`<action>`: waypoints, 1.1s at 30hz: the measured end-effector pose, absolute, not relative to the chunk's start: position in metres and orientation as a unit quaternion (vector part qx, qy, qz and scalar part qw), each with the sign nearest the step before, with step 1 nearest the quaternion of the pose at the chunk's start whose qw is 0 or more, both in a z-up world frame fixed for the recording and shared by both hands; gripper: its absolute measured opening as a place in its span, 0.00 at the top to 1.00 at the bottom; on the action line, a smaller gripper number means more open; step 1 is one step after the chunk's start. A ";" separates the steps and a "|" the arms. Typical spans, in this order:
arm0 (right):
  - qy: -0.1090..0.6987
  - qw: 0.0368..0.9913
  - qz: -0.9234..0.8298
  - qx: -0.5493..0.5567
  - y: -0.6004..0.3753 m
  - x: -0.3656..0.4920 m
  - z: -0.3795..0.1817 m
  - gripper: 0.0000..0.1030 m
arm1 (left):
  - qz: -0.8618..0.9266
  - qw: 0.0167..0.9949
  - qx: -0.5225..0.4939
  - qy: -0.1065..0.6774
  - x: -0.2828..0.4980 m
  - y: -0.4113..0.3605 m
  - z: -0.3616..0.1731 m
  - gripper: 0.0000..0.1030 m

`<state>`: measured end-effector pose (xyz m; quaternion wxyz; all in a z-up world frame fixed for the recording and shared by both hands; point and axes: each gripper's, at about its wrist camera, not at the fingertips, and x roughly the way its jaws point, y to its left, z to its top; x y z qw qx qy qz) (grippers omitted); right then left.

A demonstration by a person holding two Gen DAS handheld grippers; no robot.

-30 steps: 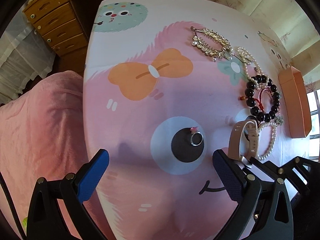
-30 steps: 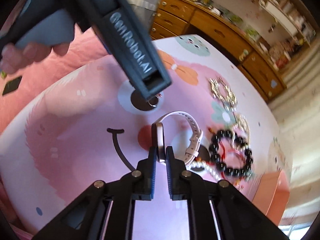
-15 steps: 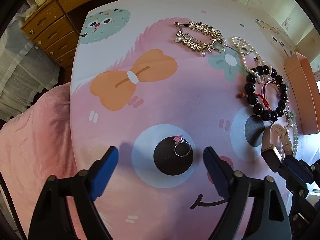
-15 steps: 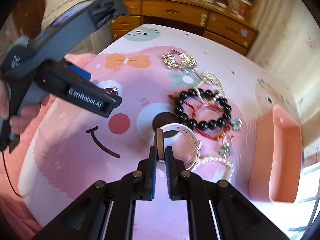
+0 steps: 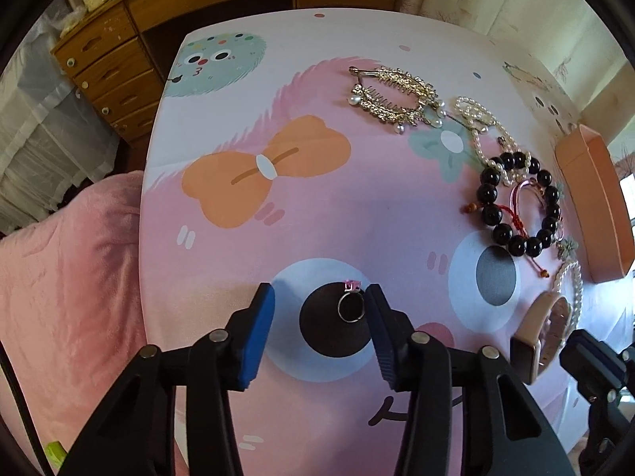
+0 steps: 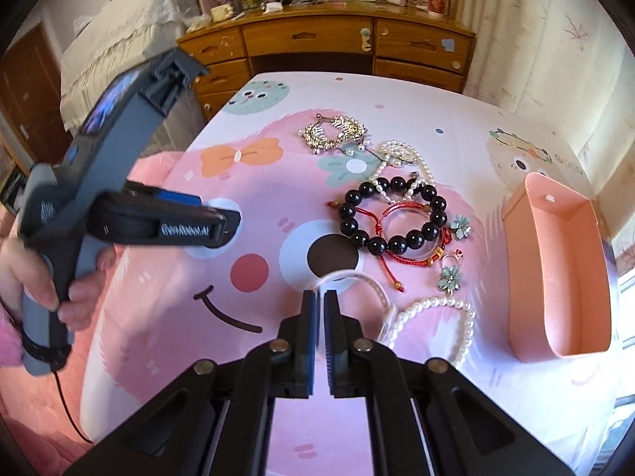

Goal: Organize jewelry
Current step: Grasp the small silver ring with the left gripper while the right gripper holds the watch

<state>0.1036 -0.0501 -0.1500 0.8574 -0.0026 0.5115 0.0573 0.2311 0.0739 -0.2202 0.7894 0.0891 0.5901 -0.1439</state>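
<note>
A silver ring with a pink stone (image 5: 351, 304) lies on the black eye print of the table cover. My left gripper (image 5: 320, 311) is open, its blue fingers on either side of the ring, the right one close to it. My right gripper (image 6: 320, 313) is shut on a beige smartwatch (image 6: 363, 282), which also shows in the left wrist view (image 5: 543, 329). The orange box (image 6: 555, 261) stands open at the right. A black bead bracelet (image 6: 393, 214), pearl strands (image 6: 440, 317), red cord bracelets and a gold hair clip (image 5: 393, 95) lie on the table.
Flower earrings (image 6: 452, 277) lie between the beads and the box. A wooden dresser (image 6: 337, 47) stands behind the table. A pink blanket (image 5: 67, 277) lies left of the table. The left gripper's body and the hand holding it (image 6: 99, 214) fill the left of the right wrist view.
My left gripper has narrowed and come down around the ring. My right gripper has swung with the watch, now facing the orange box and the jewelry pile.
</note>
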 end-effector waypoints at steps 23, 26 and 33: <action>0.564 0.824 0.014 -0.049 -0.023 0.100 -0.183 0.72 | -0.195 0.779 0.075 0.591 0.227 0.065 -0.220 0.49; 0.565 0.822 0.007 -0.069 -0.017 0.102 -0.189 0.72 | -0.187 0.781 0.100 0.587 0.225 0.061 -0.221 0.50; 0.573 0.818 0.011 -0.046 -0.019 0.105 -0.193 0.91 | -0.181 0.790 0.117 0.574 0.221 0.056 -0.218 0.86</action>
